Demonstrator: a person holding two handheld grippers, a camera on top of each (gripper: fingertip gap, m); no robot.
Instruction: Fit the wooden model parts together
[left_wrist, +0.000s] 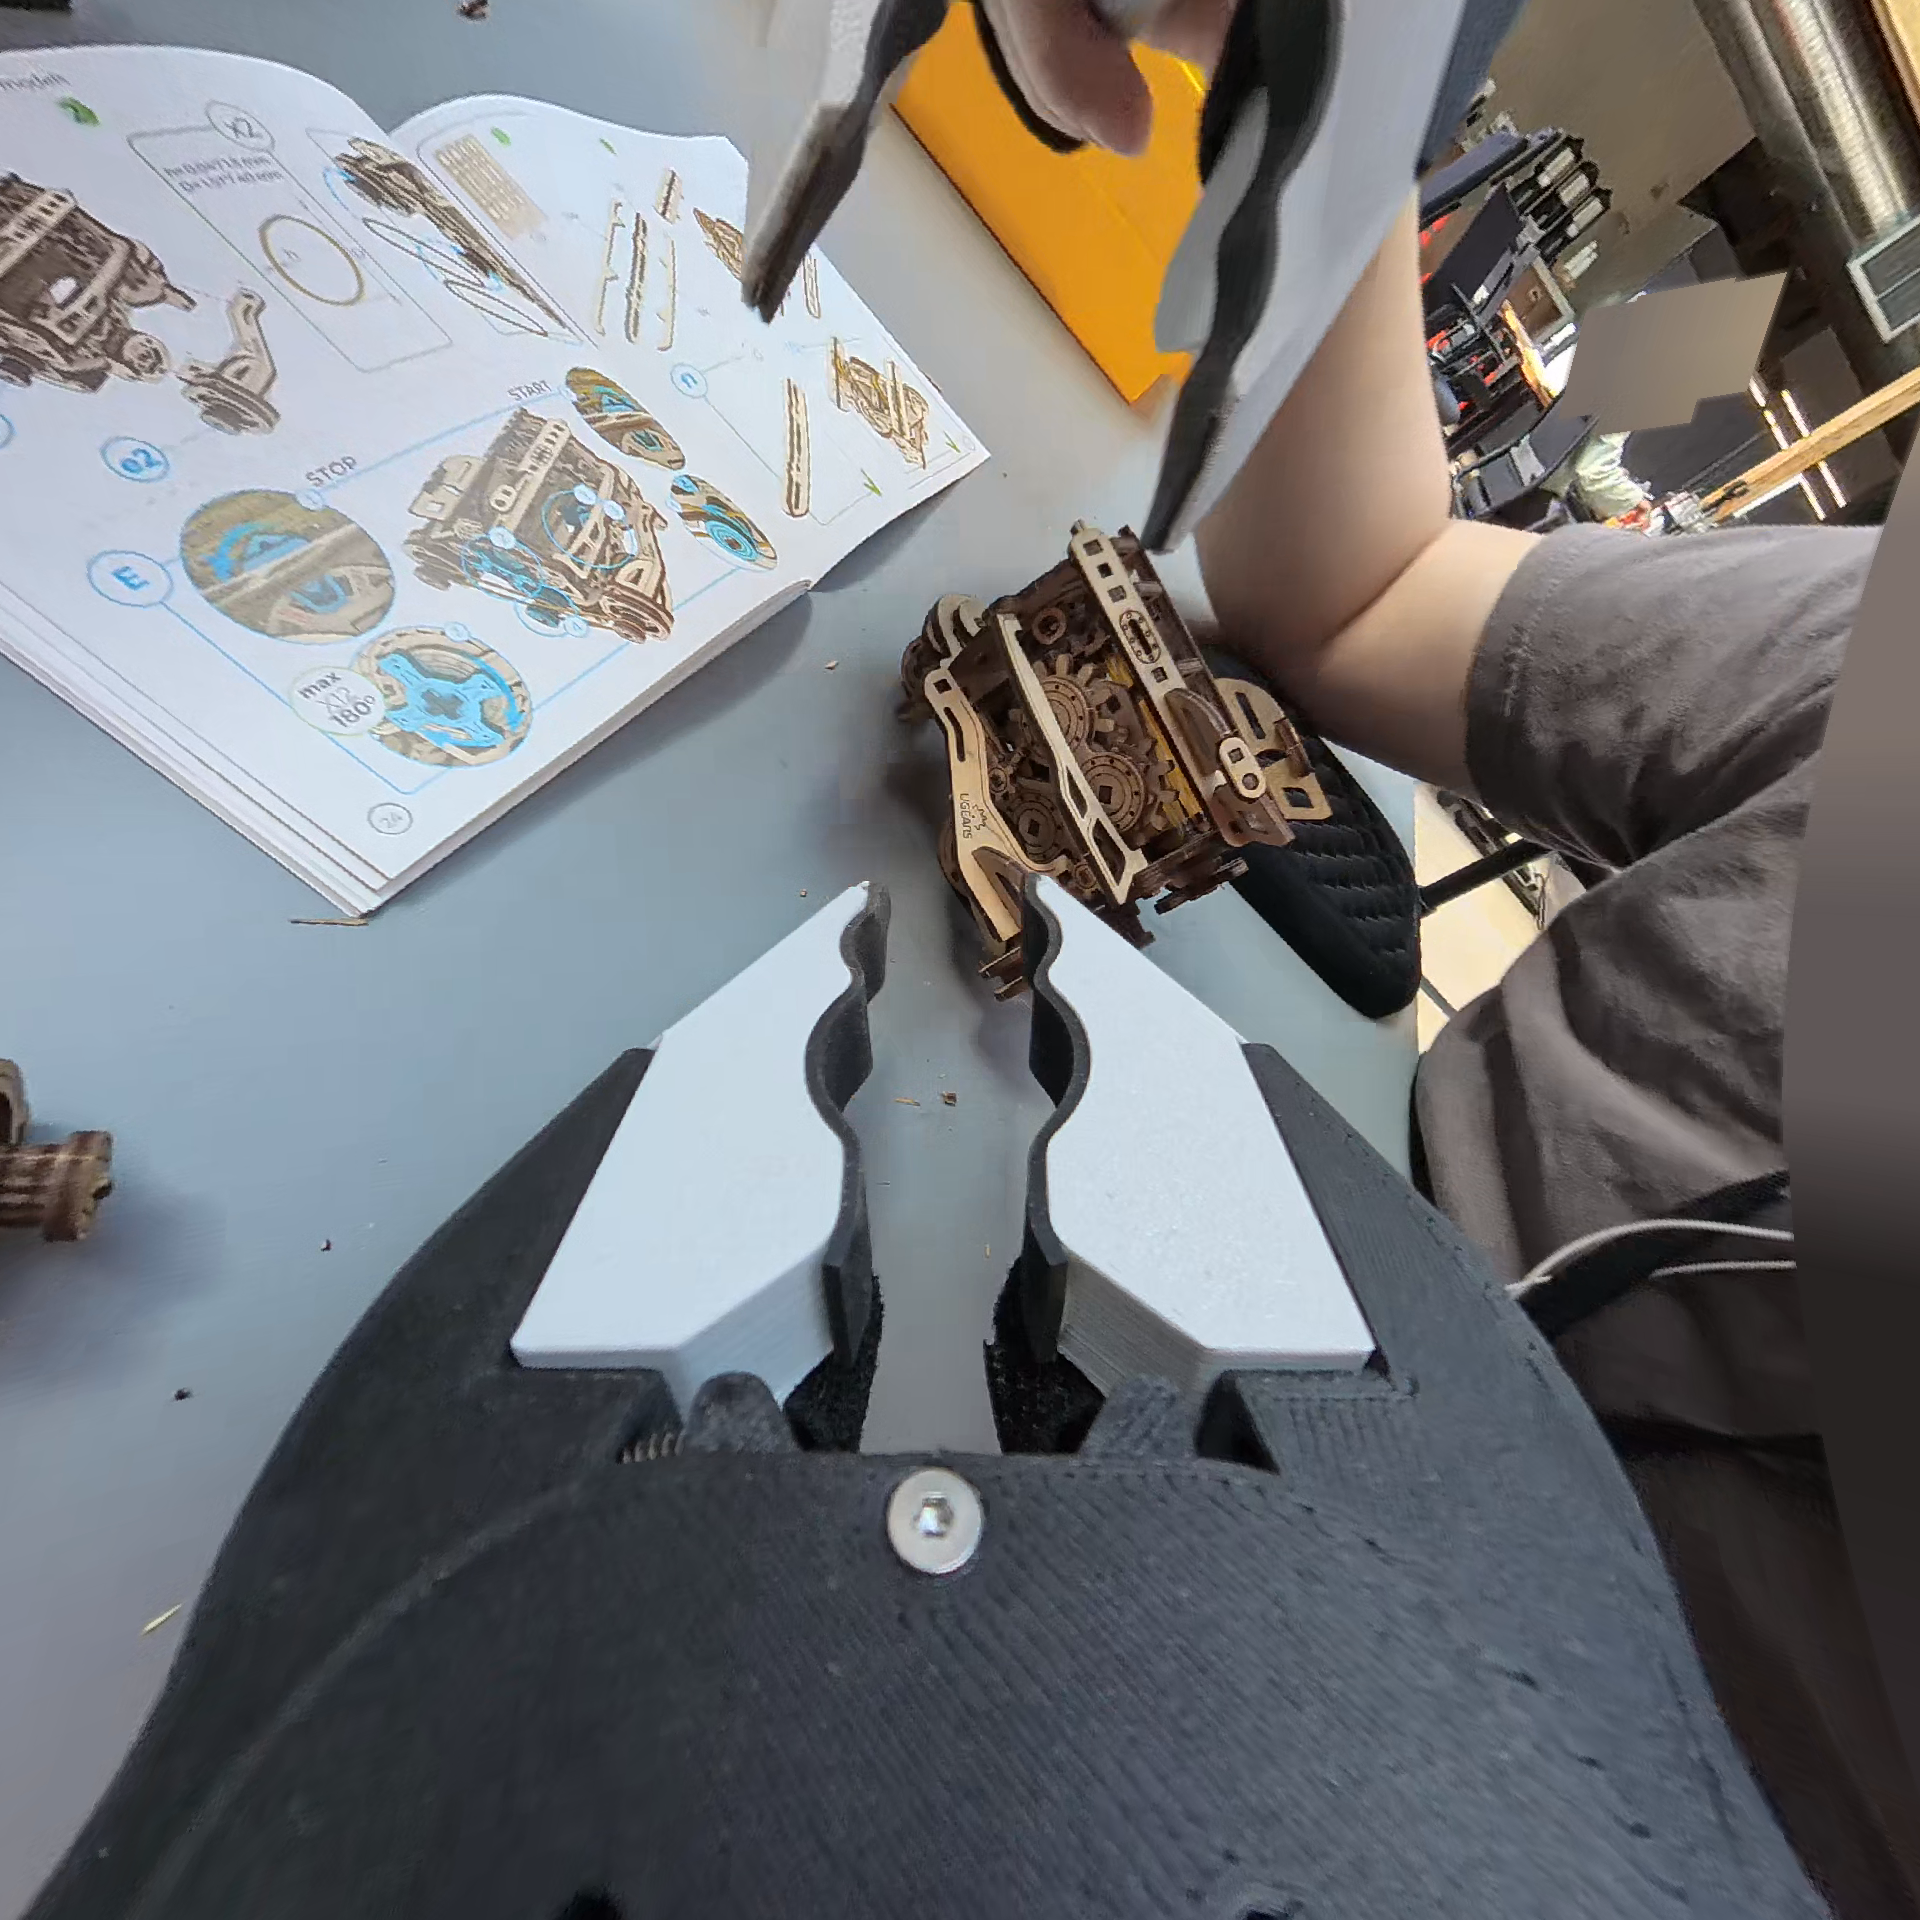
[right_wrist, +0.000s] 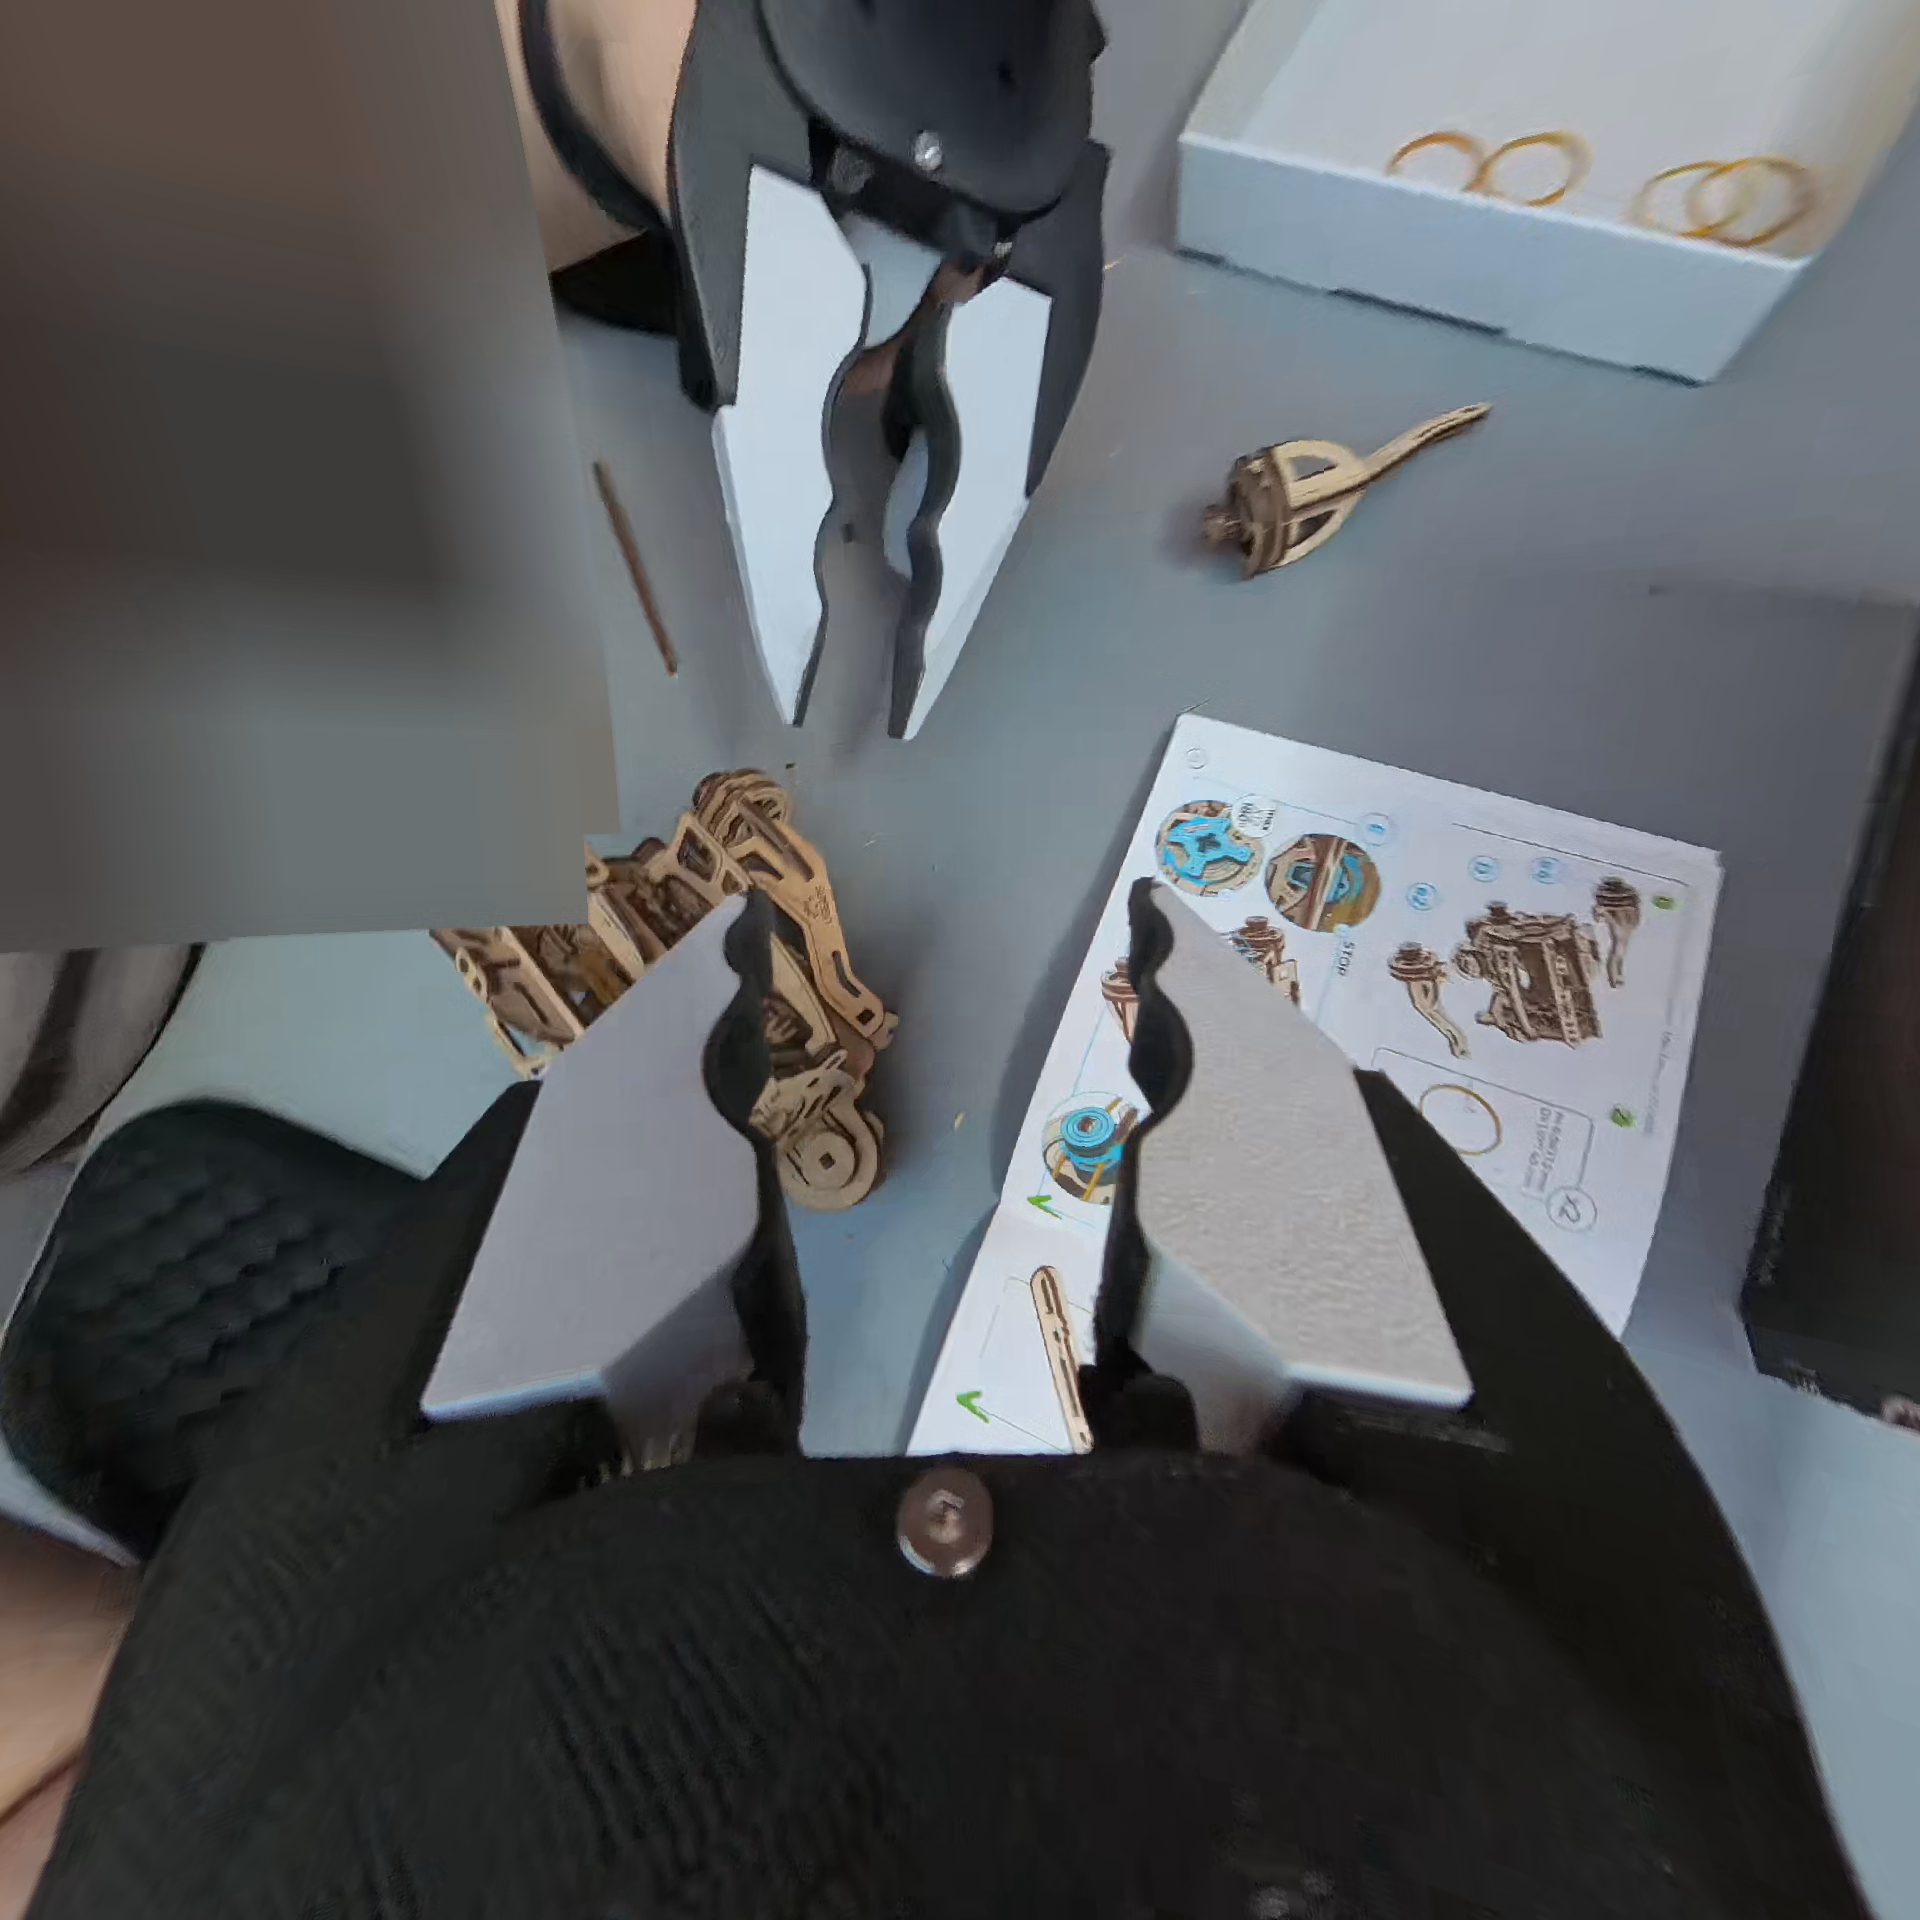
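The wooden gear model (left_wrist: 1091, 727) lies on its side on the grey table (left_wrist: 520, 1039). My left gripper (left_wrist: 956, 904) is open with a narrow gap and nothing between its pads; its tips sit just short of the model's near end. It also shows in the right wrist view (right_wrist: 852, 722), pointing down at the model (right_wrist: 800, 997). My right gripper (right_wrist: 940, 904) is wide open and empty, hovering over the table, and its left finger (right_wrist: 665, 1091) covers part of the model. It also shows in the left wrist view (left_wrist: 966, 405), above the model.
An open instruction booklet (left_wrist: 416, 468) lies beside the model. A small wooden sub-assembly (right_wrist: 1309, 499) and a thin wooden stick (right_wrist: 634, 566) lie loose on the table. A white box (right_wrist: 1455, 291) holds rubber bands. A person's forearm (left_wrist: 1351, 582) and a black pad (left_wrist: 1340, 904) sit by the model.
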